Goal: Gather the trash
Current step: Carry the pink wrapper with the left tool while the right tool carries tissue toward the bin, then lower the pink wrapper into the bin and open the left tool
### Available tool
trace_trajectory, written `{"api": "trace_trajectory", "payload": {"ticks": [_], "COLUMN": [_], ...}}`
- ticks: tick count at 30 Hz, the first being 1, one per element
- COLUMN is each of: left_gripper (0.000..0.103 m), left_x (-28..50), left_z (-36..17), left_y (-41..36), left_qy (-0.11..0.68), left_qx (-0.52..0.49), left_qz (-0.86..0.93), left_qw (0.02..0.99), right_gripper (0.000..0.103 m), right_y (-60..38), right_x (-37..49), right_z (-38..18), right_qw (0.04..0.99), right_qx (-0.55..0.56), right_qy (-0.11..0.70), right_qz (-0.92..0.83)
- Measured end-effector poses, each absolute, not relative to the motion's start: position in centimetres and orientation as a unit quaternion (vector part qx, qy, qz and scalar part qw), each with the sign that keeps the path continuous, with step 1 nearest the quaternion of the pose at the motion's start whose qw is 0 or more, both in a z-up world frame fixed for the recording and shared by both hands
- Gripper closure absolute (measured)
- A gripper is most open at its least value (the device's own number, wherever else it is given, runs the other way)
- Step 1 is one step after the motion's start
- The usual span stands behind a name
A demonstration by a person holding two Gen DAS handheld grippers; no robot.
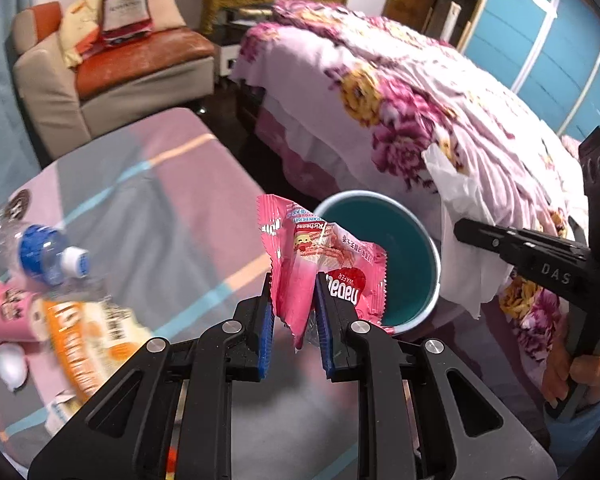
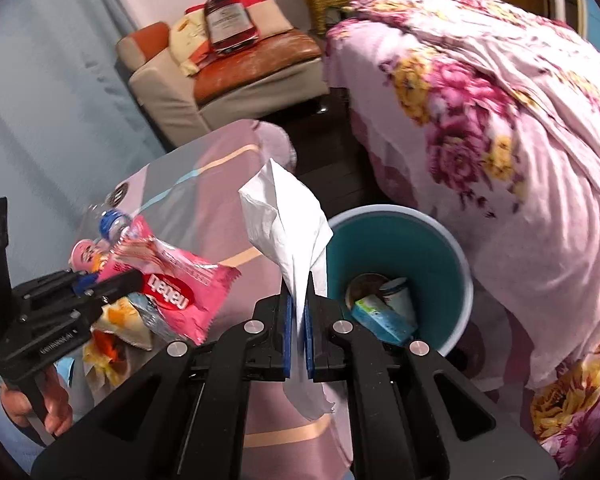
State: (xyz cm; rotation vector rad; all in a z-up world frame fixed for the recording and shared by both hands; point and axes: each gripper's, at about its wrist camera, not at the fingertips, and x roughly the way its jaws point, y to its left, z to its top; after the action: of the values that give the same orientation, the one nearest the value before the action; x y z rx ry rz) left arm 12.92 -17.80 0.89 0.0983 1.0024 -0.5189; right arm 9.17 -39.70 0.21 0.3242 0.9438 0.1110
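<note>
Low in the middle of the left wrist view, the left gripper (image 1: 294, 292) is clamped on a pink wafer wrapper (image 1: 320, 264); its blue pads pinch the lower edge and the wrapper stands up from them, long axis running up and slightly to the right, print upside down. Just behind it, right of centre, sits a teal bin (image 1: 404, 248) with a pale rim, its mouth tilted toward the camera. At the right edge the right gripper (image 1: 460, 228) reaches in from the lower right, pointing left, closed on a white tissue (image 1: 460, 216) that drapes beside the bin's rim.

Seen from the right wrist, the right gripper (image 2: 299, 304) has its jaws shut tight on the tissue (image 2: 288, 232), which rises from the pads to a peak at upper left while a short tail hangs below them. The bin (image 2: 400, 240) lies just right of the tissue; inside it rest a pale cup on its side and a green-and-blue carton. At lower left the left gripper (image 2: 100, 284) holds the wrapper (image 2: 172, 292), long axis sloping down to the right.

On the striped table (image 1: 172, 216) at left lie a clear bottle (image 1: 48, 256) with a blue label, a pink cup (image 1: 8, 308) and an orange packet (image 1: 88, 344)
</note>
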Motion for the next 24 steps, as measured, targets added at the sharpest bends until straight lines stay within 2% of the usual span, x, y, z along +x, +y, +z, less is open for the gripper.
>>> {"api": "trace_trajectory", "payload": {"ticks": [9,20,23,24], "left_gripper": [0.083,0.083,0.081,0.077], "left_x": [14.2,15.6,16.0,16.1], "left_z": [-1.9,-4.4,-4.7,-4.7], "left_y": [-23.9,-27.4,-27.9,-27.9], "left_qy": [0.500,0.522,0.525,0.524], "left_qx": [0.075,0.091,0.093,0.092], "left_qz": [-0.269,-0.283,-0.284,-0.283], "left_qw": [0.820,0.799,0.797,0.798], "right_gripper": [0.098,0.098,0.098,0.098], "right_y": [-44.3,-46.6,-46.8,-46.9], "right_x": [9.1,10.0,10.2,10.3], "right_z": [-1.7,-3.1,-3.3,-3.4], "right_qw": [0.871,0.861,0.860,0.860], "right_qx": [0.175,0.190,0.191,0.191], "right_qy": [0.459,0.471,0.473,0.474], "right_qz": [0.019,0.007,0.004,0.003]}}
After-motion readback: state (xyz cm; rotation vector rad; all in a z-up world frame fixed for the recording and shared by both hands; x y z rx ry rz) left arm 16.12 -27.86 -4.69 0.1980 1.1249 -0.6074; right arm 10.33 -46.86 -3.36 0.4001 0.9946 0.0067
